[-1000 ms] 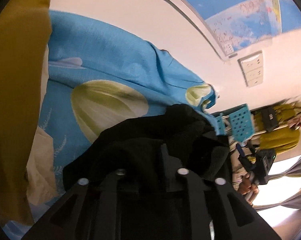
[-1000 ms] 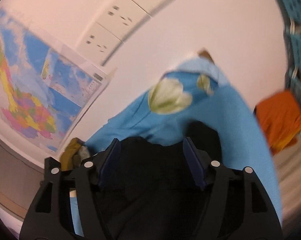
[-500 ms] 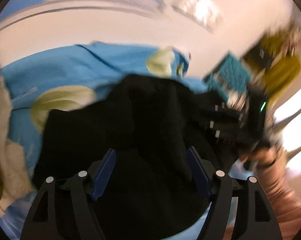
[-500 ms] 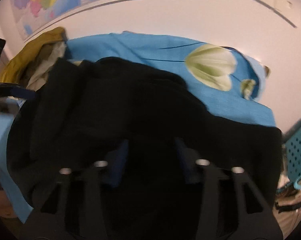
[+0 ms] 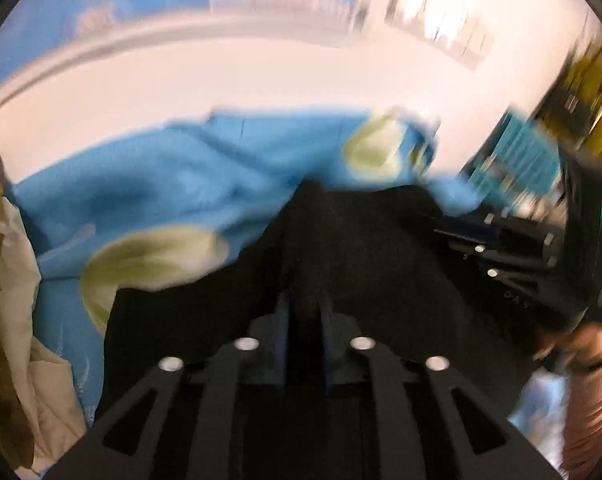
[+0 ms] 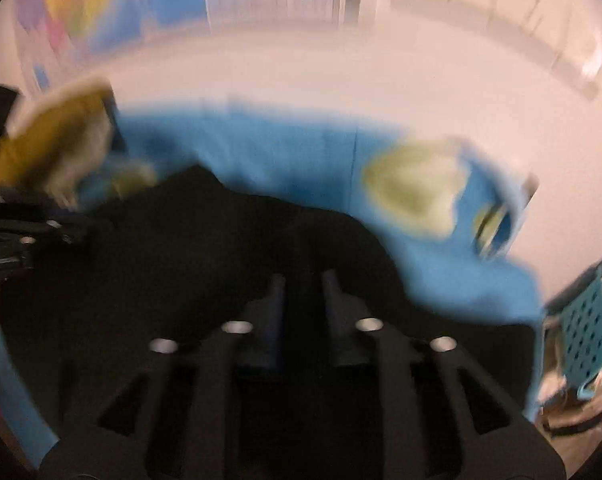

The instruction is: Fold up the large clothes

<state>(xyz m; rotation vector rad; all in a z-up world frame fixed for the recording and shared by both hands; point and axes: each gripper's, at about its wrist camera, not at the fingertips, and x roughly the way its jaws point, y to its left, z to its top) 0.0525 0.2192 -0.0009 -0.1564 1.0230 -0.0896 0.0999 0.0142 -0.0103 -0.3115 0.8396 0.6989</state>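
A black garment [image 5: 361,248] lies bunched on a blue sheet with pale tulip prints [image 5: 161,184]. My left gripper [image 5: 304,300] points down at it. Its jaws are closing, with a ridge of the black cloth pinched between the pads. In the right wrist view the black garment [image 6: 181,240] fills the lower half, and my right gripper [image 6: 303,280] stands narrow, gripping a fold of it. Each gripper shows in the other's view: the right gripper [image 5: 501,248] at the garment's right edge, the left gripper [image 6: 21,236] at its left edge. Both views are motion-blurred.
Mustard and cream clothes [image 5: 5,280] are heaped at the left of the sheet [image 6: 281,152]. A teal perforated basket [image 6: 585,332] stands off its right end. A white wall with a map [image 6: 101,8] rises behind. A person's hand [image 5: 581,344] holds the right gripper.
Both views have rolled toward level and swung over the garment. The left jaws opened wide, then closed onto black cloth. The right jaws narrowed from wide onto a fold.
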